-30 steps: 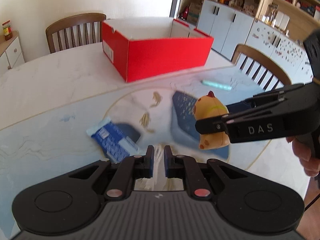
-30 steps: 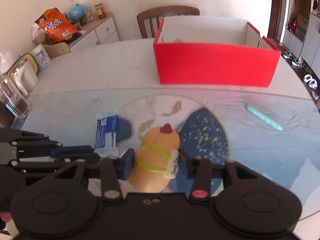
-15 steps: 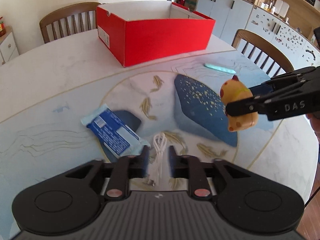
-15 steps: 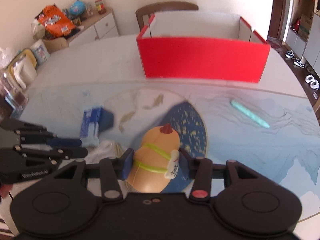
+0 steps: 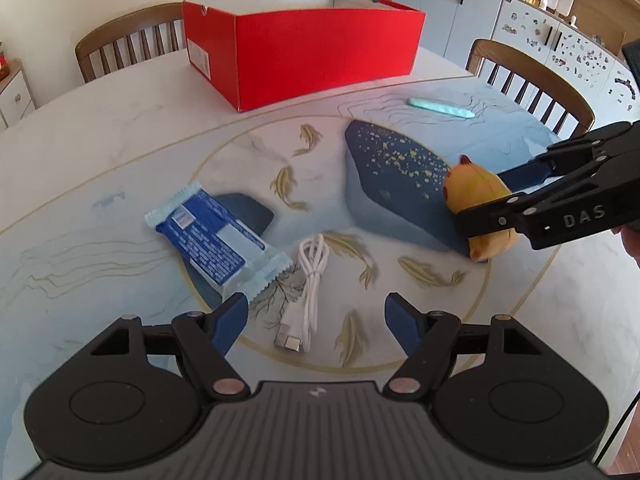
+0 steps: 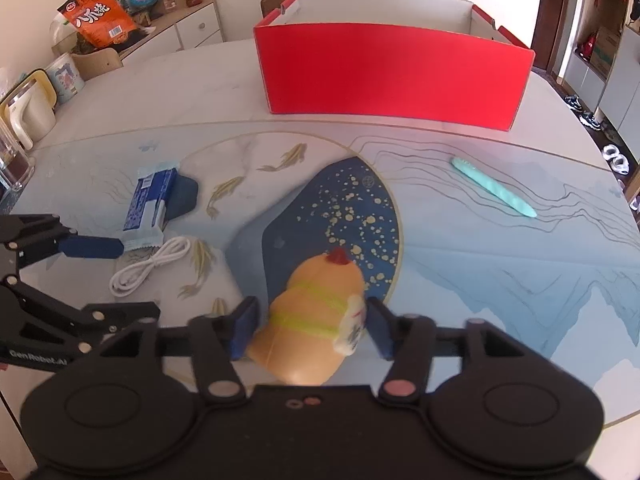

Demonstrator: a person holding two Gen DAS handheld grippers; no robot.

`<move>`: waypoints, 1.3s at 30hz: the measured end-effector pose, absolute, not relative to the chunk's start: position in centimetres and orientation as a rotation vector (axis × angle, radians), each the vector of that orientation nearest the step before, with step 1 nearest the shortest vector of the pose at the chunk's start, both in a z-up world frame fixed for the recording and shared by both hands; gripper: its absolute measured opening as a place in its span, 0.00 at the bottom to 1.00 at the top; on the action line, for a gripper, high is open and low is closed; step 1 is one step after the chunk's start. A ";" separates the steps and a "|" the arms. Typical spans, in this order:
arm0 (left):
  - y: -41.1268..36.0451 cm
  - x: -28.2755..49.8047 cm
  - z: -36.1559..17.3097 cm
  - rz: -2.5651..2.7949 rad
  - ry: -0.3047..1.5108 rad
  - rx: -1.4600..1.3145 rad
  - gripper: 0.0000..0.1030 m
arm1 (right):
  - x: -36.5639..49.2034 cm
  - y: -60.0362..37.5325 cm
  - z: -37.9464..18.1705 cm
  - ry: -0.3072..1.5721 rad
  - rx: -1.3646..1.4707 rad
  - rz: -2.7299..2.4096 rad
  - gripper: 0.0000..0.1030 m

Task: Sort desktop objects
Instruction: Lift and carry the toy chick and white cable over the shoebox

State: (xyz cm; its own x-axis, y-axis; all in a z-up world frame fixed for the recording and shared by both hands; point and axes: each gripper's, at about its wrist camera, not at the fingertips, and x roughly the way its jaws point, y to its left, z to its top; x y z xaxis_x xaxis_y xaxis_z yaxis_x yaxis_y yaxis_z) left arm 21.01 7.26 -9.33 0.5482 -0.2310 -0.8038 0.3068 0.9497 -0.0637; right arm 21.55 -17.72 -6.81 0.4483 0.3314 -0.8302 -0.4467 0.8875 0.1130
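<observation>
A coiled white cable (image 5: pixel 310 272) lies on the table between the fingers of my left gripper (image 5: pixel 316 314). Its jaws are opening and stand well clear of the cable on both sides. A yellow plush toy (image 6: pixel 316 312) with green bands rests on the dark blue patch of the table mat, between the pads of my right gripper (image 6: pixel 312 330). Those jaws are opening too, and a gap shows beside the left pad (image 6: pixel 245 330). A blue snack packet (image 5: pixel 216 240) lies left of the cable. A teal pen (image 6: pixel 492 186) lies at the right. The open red box (image 5: pixel 320 52) stands behind them.
Wooden chairs (image 5: pixel 128 44) stand behind and to the right of the round table. A side cabinet (image 6: pixel 176 32) with an orange snack bag and a kettle (image 6: pixel 28 116) sits at the left. The table's edge (image 5: pixel 600 320) curves away close on the right.
My left jaws went from shut to wide apart, and the cable now lies on the table between them. My right jaws widened off the toy. Both grippers sank toward the table.
</observation>
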 end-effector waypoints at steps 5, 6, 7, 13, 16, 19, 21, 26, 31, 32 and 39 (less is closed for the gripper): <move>6.8 20.7 -9.6 -0.317 0.924 0.120 0.61 | 21.3 -17.6 -7.4 1.007 -0.121 0.476 0.69; 6.7 20.7 -9.6 -0.318 0.919 0.123 0.53 | 21.4 -17.6 -7.6 1.015 -0.116 0.468 0.65; 6.6 20.6 -9.5 -0.317 0.914 0.130 0.43 | 21.4 -17.6 -7.8 1.024 -0.112 0.460 0.63; 6.4 20.4 -9.4 -0.310 0.904 0.143 0.17 | 21.4 -17.7 -8.0 1.029 -0.101 0.450 0.52; 6.6 20.4 -9.4 -0.309 0.902 0.138 0.17 | 21.3 -17.8 -7.7 1.025 -0.100 0.450 0.50; 6.5 20.3 -9.2 -0.307 0.889 0.140 0.16 | 21.3 -18.0 -7.4 1.019 -0.094 0.450 0.49; 6.5 20.3 -8.6 -0.312 0.875 0.135 0.16 | 21.2 -18.1 -7.0 1.012 -0.095 0.452 0.49; 6.1 20.4 -6.9 -0.329 0.841 0.124 0.16 | 21.0 -18.1 -5.6 0.985 -0.106 0.468 0.48; 5.5 20.8 -5.2 -0.347 0.814 0.108 0.11 | 21.1 -18.3 -4.0 0.958 -0.120 0.487 0.48; 5.4 20.9 -5.0 -0.349 0.811 0.110 0.10 | 21.2 -18.3 -3.8 0.955 -0.125 0.489 0.48; 5.2 21.5 -3.8 -0.353 0.803 0.079 0.10 | 21.6 -18.9 -2.2 0.933 -0.144 0.510 0.48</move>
State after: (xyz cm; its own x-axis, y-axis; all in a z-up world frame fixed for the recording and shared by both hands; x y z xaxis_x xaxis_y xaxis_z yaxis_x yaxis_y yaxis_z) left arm 21.55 5.23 -3.82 0.6397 -0.2790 -0.7161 0.3385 0.9388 -0.0634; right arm 21.57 -18.90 -2.23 0.4868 0.3565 -0.7974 -0.4788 0.8725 0.0978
